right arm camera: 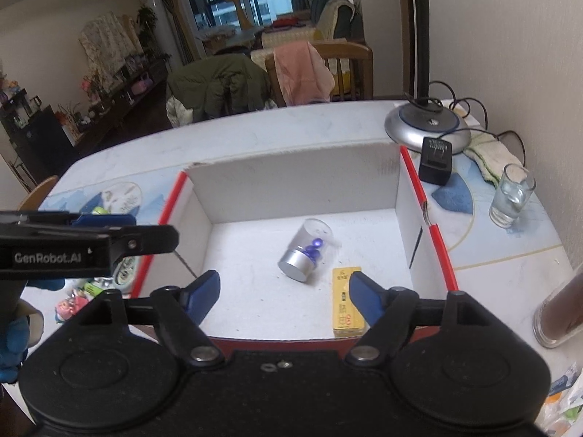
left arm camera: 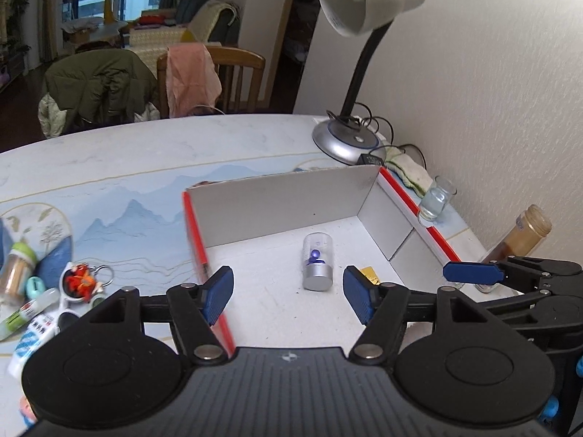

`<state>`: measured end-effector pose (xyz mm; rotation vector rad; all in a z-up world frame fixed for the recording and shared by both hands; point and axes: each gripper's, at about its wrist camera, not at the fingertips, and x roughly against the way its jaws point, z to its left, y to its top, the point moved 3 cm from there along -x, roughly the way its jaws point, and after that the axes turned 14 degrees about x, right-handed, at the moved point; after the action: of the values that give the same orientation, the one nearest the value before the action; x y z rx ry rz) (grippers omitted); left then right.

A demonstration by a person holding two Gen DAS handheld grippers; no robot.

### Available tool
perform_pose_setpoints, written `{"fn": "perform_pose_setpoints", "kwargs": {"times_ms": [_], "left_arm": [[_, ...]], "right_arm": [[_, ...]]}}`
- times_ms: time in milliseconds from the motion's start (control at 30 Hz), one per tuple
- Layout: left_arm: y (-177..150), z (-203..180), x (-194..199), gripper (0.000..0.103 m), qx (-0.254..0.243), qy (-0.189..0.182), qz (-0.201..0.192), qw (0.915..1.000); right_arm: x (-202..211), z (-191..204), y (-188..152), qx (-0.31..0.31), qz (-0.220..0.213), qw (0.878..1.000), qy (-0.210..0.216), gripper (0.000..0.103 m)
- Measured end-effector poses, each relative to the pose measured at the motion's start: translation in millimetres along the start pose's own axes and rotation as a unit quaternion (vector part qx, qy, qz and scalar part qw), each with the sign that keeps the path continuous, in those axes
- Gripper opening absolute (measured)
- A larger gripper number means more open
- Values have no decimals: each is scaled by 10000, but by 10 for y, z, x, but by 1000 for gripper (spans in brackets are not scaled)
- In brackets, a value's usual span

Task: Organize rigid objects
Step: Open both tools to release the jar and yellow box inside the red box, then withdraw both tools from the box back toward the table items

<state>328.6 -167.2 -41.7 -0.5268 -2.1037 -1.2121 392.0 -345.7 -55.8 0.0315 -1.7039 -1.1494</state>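
Inside the box (right arm camera: 404, 189) lie a clear jar (right arm camera: 305, 251) and yellow pack (right arm camera: 344, 304); a lamp (left arm camera: 346, 142) and glass (right arm camera: 512, 196) stand alongside. Both the left gripper (left arm camera: 288, 295) and right gripper (right arm camera: 284, 293) are spread, holding nothing.

Each gripper, left (left arm camera: 288, 293) and right (right arm camera: 284, 293), is matte black plastic with two ribbed blue pads (left arm camera: 218, 293) on hinged black links. Silver round pivot pins (right arm camera: 207, 354) join the links to a ribbed black body flanked by two round discs. White "GenRobot.AI" lettering (right arm camera: 47, 257) runs along the left gripper's side. The hand at far left wears a blue glove (right arm camera: 14, 346).
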Motion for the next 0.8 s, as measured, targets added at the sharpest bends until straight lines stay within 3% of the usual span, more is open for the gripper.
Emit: {"fn": "perform_pose_setpoints", "kwargs": {"times_ms": [400,800], "left_arm": [[-109,314,511,73,-50,-62,-300,9995],[-158,835,1011,89,-195,-34,-609,9979]], "right_arm": [[285,414,11,-40,-441,9989,-179,94],[478,1052,-31,-196,-824,9963,-159,102]]}}
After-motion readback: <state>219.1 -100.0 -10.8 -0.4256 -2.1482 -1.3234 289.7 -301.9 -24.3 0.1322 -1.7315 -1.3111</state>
